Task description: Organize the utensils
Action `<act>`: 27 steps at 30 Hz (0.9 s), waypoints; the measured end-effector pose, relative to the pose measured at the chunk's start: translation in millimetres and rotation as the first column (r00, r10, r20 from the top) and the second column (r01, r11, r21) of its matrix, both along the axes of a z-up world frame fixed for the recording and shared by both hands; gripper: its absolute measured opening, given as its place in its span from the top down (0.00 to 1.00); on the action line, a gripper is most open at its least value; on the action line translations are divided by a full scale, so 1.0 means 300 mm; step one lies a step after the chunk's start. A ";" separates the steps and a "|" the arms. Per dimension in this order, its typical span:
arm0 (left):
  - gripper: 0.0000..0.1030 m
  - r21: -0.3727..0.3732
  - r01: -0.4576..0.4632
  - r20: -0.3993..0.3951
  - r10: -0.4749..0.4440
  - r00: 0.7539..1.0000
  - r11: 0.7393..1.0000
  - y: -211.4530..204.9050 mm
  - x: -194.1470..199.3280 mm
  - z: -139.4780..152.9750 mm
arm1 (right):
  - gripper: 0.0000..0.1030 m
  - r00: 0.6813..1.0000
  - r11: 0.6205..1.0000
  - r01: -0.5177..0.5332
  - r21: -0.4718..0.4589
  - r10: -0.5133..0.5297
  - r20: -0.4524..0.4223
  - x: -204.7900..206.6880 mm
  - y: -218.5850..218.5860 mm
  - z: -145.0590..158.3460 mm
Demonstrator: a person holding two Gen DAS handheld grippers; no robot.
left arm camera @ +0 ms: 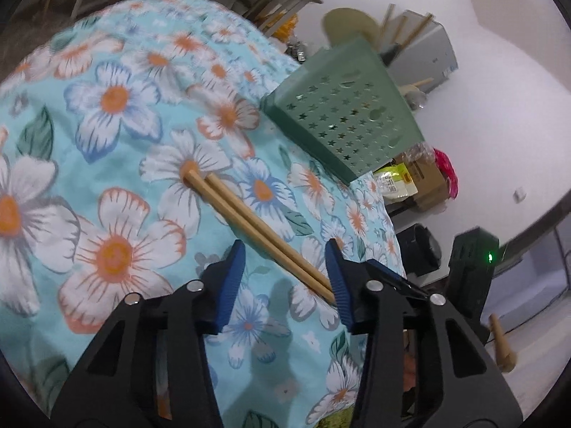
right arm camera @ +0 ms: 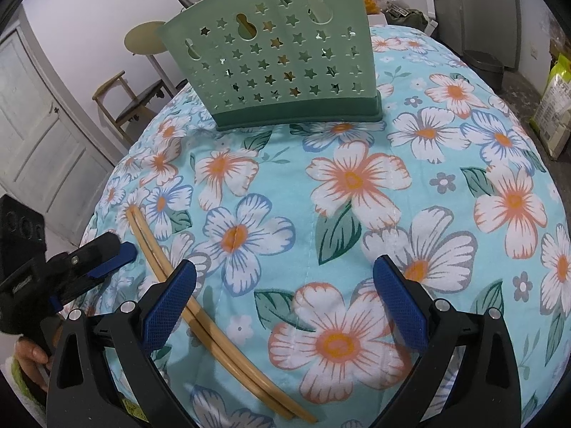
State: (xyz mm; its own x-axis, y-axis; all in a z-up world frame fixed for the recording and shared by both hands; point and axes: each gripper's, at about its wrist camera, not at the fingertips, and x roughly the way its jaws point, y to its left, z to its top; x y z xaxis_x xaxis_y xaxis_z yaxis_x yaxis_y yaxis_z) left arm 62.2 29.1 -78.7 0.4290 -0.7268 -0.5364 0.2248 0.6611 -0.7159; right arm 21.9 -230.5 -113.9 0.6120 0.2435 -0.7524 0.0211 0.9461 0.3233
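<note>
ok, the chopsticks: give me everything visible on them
The chopsticks are a pair of plain light-tan sticks, bamboo by the look, lying flat and side by side on the floral tablecloth, touching along most of their length. They sit short of the green star-cut holder, not in it. The left gripper is open, straddling one end; whether its pads touch is unclear. The right gripper is open beside them.

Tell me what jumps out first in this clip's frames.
The loud floral tablecloth fills both views. On it lies a pair of wooden chopsticks, running between the open fingers of the left gripper. A green star-punched holder stands at the cloth's far side, ahead of the open, empty right gripper.
</note>
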 end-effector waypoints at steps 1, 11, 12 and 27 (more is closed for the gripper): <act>0.65 -0.010 -0.009 -0.015 0.009 1.000 1.000 0.003 0.006 -0.008 | 0.06 1.000 1.000 -0.001 0.002 0.001 0.001 -0.001 -0.002 0.000; 0.84 -0.065 -0.073 -0.094 0.067 0.993 0.995 0.024 0.040 -0.048 | 0.06 1.000 1.000 -0.006 -0.009 0.006 0.006 -0.004 0.002 0.000; 0.89 -0.065 -0.077 -0.100 0.071 0.993 0.995 0.026 0.041 -0.054 | 0.06 1.000 1.000 -0.008 -0.012 0.008 0.006 -0.004 0.001 0.000; 0.99 -0.100 -0.079 -0.165 0.062 0.984 0.992 0.099 -0.026 -0.054 | 0.06 1.000 1.000 -0.012 -0.015 0.012 0.000 0.003 0.004 -0.001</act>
State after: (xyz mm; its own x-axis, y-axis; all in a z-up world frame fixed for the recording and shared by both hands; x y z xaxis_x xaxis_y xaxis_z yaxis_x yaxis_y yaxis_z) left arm 54.3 58.7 -94.9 0.3950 -0.7543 -0.5243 0.0559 0.5894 -0.8059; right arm 22.7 -229.5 -114.3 0.6088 0.2394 -0.7563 0.0096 0.9511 0.3087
